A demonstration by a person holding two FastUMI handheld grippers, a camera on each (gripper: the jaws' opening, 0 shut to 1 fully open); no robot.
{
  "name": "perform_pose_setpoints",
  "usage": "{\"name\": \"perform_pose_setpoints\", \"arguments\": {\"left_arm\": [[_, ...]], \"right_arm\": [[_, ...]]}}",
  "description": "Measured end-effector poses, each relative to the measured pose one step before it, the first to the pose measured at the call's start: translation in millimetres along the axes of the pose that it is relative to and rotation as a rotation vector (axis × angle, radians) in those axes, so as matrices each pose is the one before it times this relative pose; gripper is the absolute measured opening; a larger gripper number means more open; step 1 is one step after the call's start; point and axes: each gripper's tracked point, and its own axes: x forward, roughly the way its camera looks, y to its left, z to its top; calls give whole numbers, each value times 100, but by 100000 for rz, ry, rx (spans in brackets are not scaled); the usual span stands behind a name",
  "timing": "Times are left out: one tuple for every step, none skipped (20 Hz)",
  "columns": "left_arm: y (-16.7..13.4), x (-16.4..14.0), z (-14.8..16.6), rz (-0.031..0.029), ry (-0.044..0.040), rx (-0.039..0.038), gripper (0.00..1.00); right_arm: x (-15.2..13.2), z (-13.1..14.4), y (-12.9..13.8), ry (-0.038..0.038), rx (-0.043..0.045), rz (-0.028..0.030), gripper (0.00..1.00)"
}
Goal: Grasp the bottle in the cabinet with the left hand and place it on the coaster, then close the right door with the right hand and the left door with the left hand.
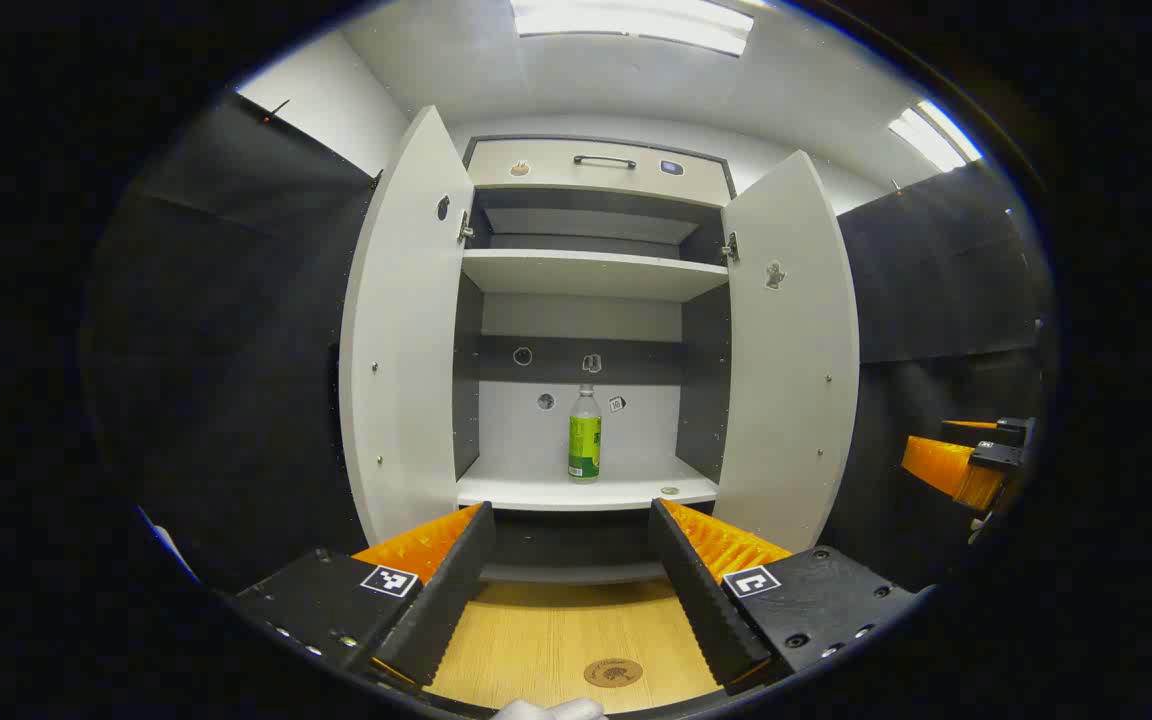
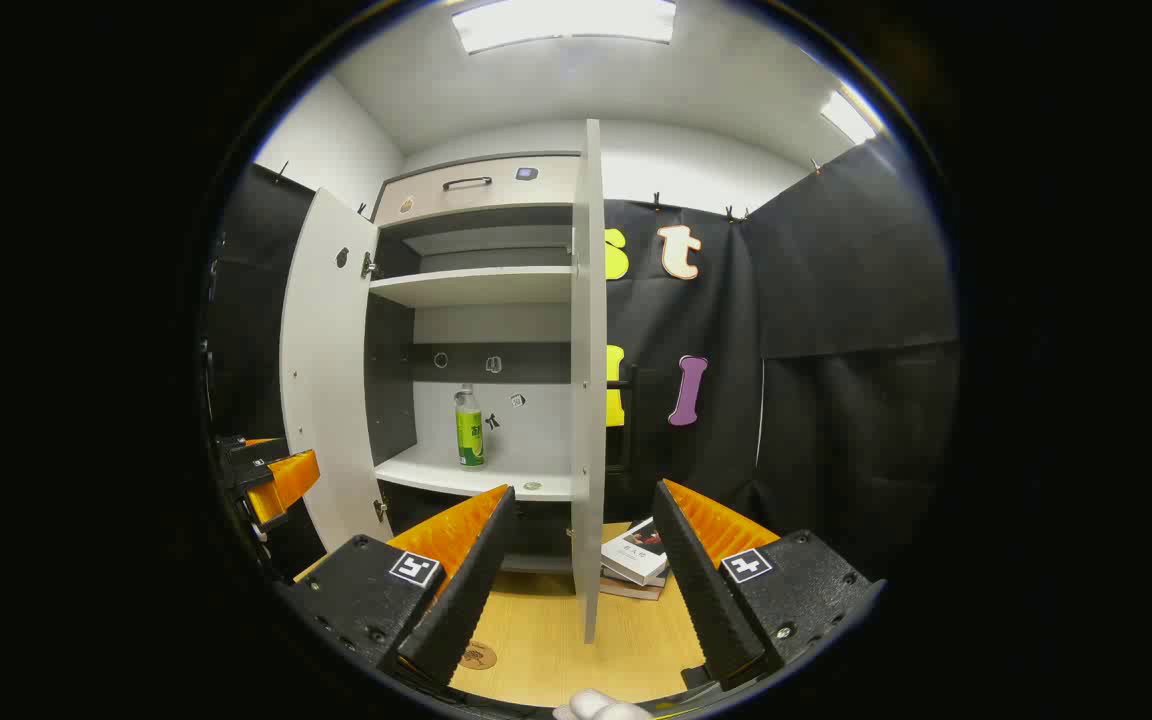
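Facing you, the cabinet (image 1: 586, 330) stands with both doors swung wide, black cloth walls on either side and ceiling light panels (image 1: 631, 22) above. Your left gripper (image 1: 566, 585) and right gripper (image 2: 581, 575) are both spread, holding nothing. Upright on the lower shelf (image 1: 536, 490) is the bottle (image 1: 584, 435); the coaster (image 1: 613, 672) lies on the wooden tabletop (image 1: 546, 640), books (image 2: 636, 560) beside the right door (image 2: 588, 380).

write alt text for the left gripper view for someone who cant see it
An open white cabinet faces the camera, both doors swung wide, with a green-labelled bottle standing upright on its lower shelf. The left gripper is open and empty above a wooden table bearing a round coaster.
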Motion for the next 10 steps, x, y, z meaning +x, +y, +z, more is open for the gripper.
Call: {"name": "perform_pose_setpoints", "arguments": {"left_arm": [[17,148,-70,-98,263,87,99],[78,-13,-107,223,216,262,95],[148,10,-55,425,187,213,95],[22,-56,-181,-66,304,246,95],[84,-115,-165,214,181,751,95],[275,-95,-99,920,-273,953,95],[232,-96,-178,942,510,1093,95],[283,-273,-130,1136,357,519,95],[182,-173,136,947,-463,141,95],[70,-170,7,403,156,240,95]], "right_arm": [[-1,185,-67,-606,-104,-382,84],[53,107,-10,-395,84,-220,84],[25,-275,75,495,33,211,84],[20,-163,65,611,-25,353,84],[106,-161,-70,322,-10,-46,84],[80,-125,-55,221,139,210,84],[-23,-294,92,169,745,527,84],[-34,-188,20,568,622,249,84],[-89,-233,38,190,334,406,84],[9,-36,131,-150,-155,596,84]]}}
